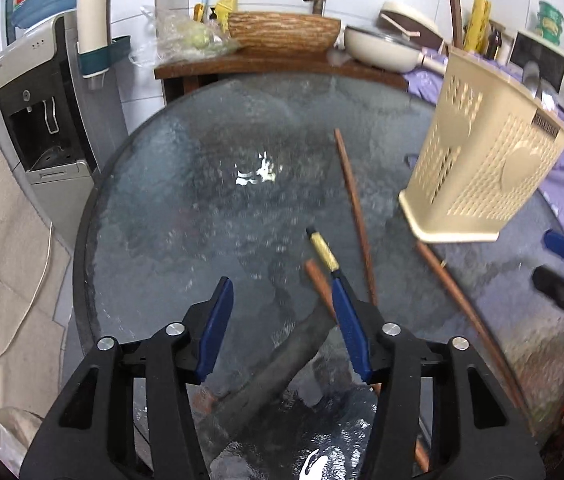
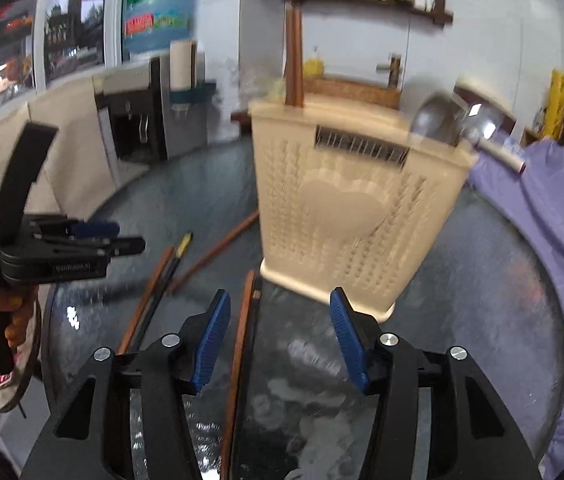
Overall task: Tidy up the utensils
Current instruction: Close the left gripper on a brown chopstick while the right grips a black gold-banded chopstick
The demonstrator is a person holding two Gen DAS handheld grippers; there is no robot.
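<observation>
A cream perforated utensil holder point(image 1: 482, 160) stands on the round glass table point(image 1: 186, 208); in the right wrist view the holder point(image 2: 346, 208) has a brown stick point(image 2: 294, 60) upright in it. Several brown chopsticks point(image 1: 352, 200) and a black one with a yellow band point(image 1: 324, 250) lie loose on the glass. My left gripper point(image 1: 282, 304) is open just above them. My right gripper point(image 2: 278, 312) is open over another brown chopstick point(image 2: 242, 340), in front of the holder. The left gripper also shows in the right wrist view point(image 2: 94, 240).
A water dispenser point(image 1: 42, 120) stands left of the table. A wooden counter point(image 1: 282, 64) behind holds a basin, a pan point(image 1: 382, 48) and bottles. A purple floral cloth point(image 2: 554, 216) covers the surface to the right.
</observation>
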